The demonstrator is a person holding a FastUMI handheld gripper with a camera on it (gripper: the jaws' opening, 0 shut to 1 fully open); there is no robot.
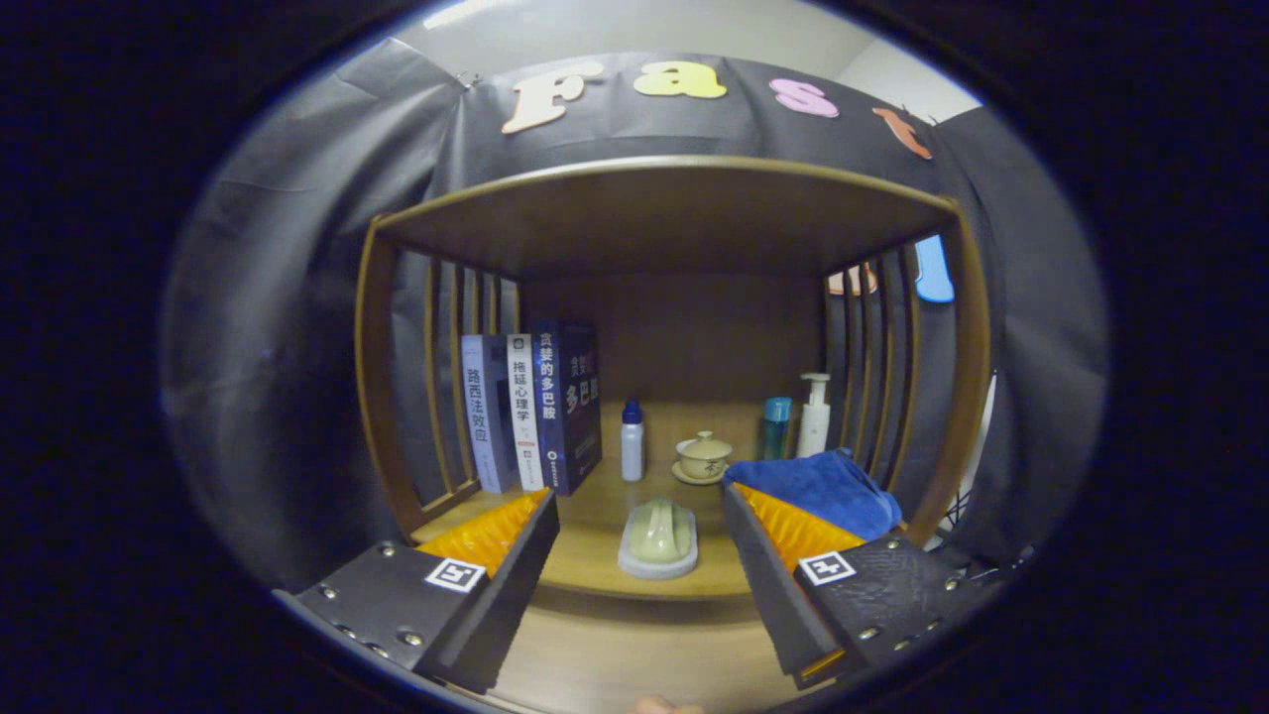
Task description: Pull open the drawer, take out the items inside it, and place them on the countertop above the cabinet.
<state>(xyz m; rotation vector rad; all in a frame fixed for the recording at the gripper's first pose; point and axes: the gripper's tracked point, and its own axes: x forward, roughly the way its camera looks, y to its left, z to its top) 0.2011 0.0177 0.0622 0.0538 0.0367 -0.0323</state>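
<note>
Jaws wide, holding nothing; gripper (639,555) faces shelf unit. Pale soap-dish-like item (658,538) lies on table (595,516) between jaws, just ahead, long axis pointing away from jaws. Drawer not discernible; judge it below jaws. Books (530,412), blue cloth (818,486) beyond jaws.

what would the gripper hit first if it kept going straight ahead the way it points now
Probably the pale green brush lying on the countertop, centred between the open gripper's fingers and just ahead. Depth is unclear; if it passes above the brush, the lidded cup behind comes next.
</note>
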